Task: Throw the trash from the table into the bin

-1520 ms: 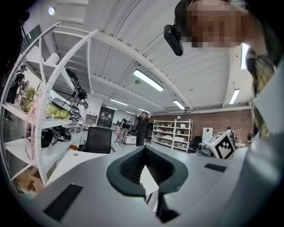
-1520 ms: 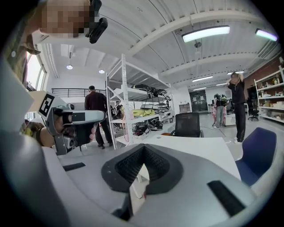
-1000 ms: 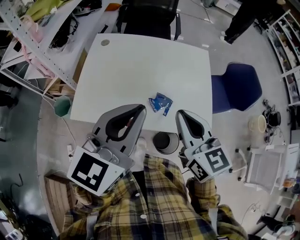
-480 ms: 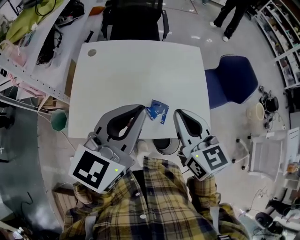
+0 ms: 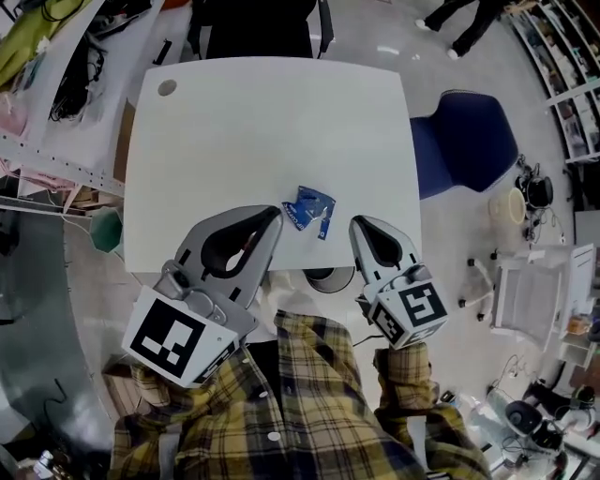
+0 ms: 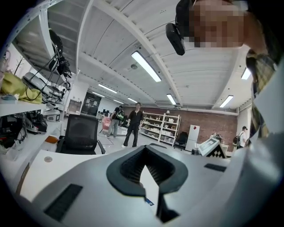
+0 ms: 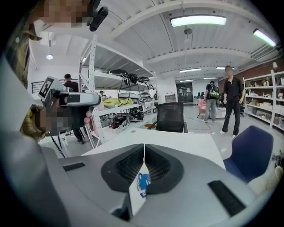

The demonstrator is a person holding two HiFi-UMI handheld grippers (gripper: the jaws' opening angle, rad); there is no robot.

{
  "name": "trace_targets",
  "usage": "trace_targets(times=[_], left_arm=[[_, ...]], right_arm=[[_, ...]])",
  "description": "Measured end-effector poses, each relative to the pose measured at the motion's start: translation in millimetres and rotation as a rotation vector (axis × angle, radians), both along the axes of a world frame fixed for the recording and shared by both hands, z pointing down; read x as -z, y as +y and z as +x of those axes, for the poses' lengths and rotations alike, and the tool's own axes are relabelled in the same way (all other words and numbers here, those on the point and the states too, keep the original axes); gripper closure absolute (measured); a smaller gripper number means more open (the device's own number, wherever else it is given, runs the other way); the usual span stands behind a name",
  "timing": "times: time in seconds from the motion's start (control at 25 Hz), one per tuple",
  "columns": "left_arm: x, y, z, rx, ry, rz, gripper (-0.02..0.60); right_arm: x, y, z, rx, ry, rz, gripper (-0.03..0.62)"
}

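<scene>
Wrapper: 1 item, blue with white print, crumpled, lying on the white table close to its near edge, between the tips of the 2 grippers and gripped by neither. Left of the table: metal shelving loaded with cables and cloth. Far-left corner of the table: 1 round grey cap. Far side of the table: 1 black office chair. Left gripper: tips just beside the wrapper's left edge, jaws closed tip to tip, nothing between them; through the gap behind the tips its own view shows bare tabletop and a sliver of blue. Bin: dark, round, on the floor under the table's near edge and partly hidden by it, between the 2 grippers. Right gripper: near the wrapper's right side, apart from it, jaws together and empty; the wrapper shows on the table beyond them. Right of the table: 1 blue chair.
</scene>
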State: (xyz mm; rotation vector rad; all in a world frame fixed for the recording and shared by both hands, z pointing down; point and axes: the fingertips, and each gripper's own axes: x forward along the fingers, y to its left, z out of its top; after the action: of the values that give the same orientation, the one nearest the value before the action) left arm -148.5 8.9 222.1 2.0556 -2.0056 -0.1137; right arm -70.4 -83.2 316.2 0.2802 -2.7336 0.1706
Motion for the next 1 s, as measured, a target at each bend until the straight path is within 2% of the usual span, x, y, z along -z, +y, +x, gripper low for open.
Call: trace_targets(times=[0.24, 0.32, 0.4, 0.52, 0.68, 0.76, 0.88, 1.0], left_arm=[[-28, -5, 1, 0.006, 0.020, -0.053, 0.575], [-34, -5, 1, 0.014, 0.026, -0.068, 0.575], [-38, -5, -2, 0.028, 0.026, -0.080, 0.575], [-46, -1, -9, 0.063, 0.033, -0.092, 0.575], [-57, 5, -16, 0.105, 0.058, -0.112, 0.575], [-62, 8, -18, 0.124, 0.069, -0.121, 0.575], [-71, 14, -21, 0.142, 0.081, -0.135, 0.575], [-81, 20, -25, 0.162, 0.096, -0.150, 0.575]], right_arm=[[-63, -16, 9, 0.087, 0.135, 0.060, 0.592], [-85, -20, 12, 0.132, 0.187, 0.060, 0.548], [-108, -24, 12, 0.177, 0.234, 0.057, 0.530], [-144, -25, 12, 0.266, 0.323, 0.090, 0.480], [-187, -23, 16, 0.402, 0.468, 0.179, 0.440], [-201, -27, 17, 0.445, 0.520, 0.257, 0.433], [-213, -26, 11, 0.508, 0.547, 0.361, 0.424], [-217, -22, 1, 0.537, 0.537, 0.404, 0.422]])
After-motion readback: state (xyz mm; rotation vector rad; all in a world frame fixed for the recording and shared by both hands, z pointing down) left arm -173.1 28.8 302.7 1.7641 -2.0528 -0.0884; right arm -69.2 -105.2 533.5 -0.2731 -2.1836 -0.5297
